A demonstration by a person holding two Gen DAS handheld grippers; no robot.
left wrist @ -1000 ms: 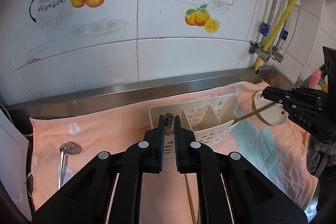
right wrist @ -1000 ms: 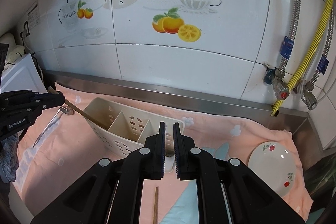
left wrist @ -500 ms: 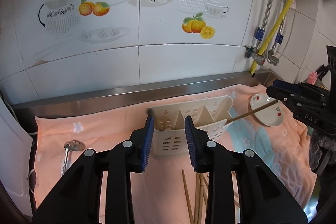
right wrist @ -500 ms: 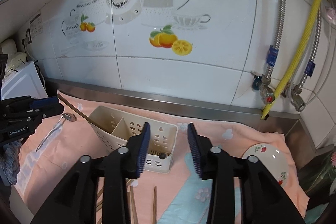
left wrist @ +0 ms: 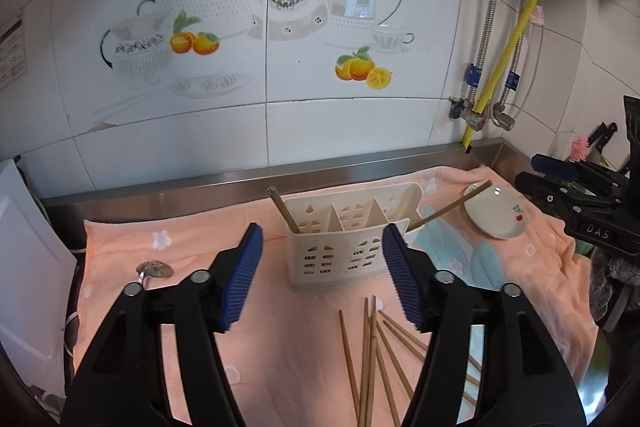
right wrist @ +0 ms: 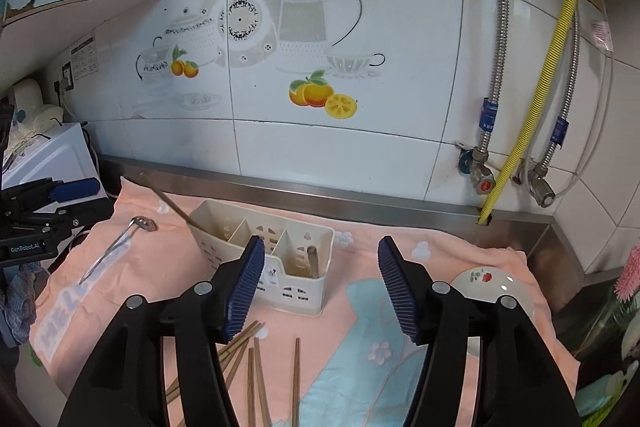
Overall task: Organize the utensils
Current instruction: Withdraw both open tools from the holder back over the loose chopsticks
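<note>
both grippers tilt downward toward the holder (left wrist: 352, 247), held back from it. the left gripper (left wrist: 322, 275) is opening, nothing between its jaws; the right gripper (right wrist: 320, 283) likewise, empty. the holder stands upright on the towel (left wrist: 280, 347), 3 compartments across. 1 chopstick (left wrist: 284, 213) leans out of its left end, tip up-left; 1 chopstick (left wrist: 452, 205) leans out the right end over the plate (left wrist: 500, 219). loose chopsticks (left wrist: 370, 359), about 7, lie fanned on the towel, pointing roughly toward the holder. 1 spoon (left wrist: 154, 270) lies at the left.
</note>
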